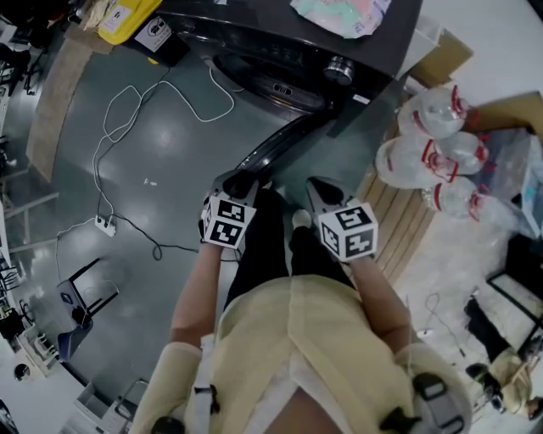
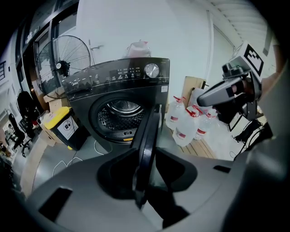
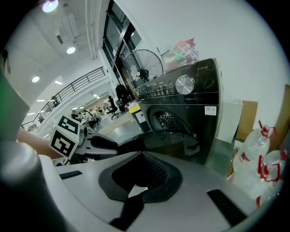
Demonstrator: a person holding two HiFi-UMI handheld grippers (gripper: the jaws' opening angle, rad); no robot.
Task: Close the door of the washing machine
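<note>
Pale yellow top (image 1: 288, 339) and two forearms fill the bottom of the head view, each hand carrying a gripper with a marker cube. Far left, a yellow bin (image 1: 127, 17) stands beside the washing machine (image 2: 122, 90), and white cables (image 1: 127, 110) loop over the grey floor down to a power strip (image 1: 106, 225). A big fan (image 2: 63, 63) stands behind the machine on that side. The left gripper (image 1: 237, 180) is at the free end of the door (image 1: 280, 144), which is swung wide open from the machine's front towards the person. In the left gripper view the door shows edge-on, its dark rim running down into the gap between the jaws, which are closed narrowly onto it. Behind it the drum (image 2: 121, 115) lies open to view. A bundle of pale cloth (image 1: 344, 13) sits on top of the machine. The right gripper (image 1: 316, 191) hangs just beside the left one, on the other side of the door and apart from it; its jaws are pressed together into a point with nothing between them. Right of that, wooden slats (image 1: 403, 225) lie on the floor, with clear water jugs (image 1: 428, 153) with red handles clustered on and beside them, near a cardboard box (image 1: 441, 55).
</note>
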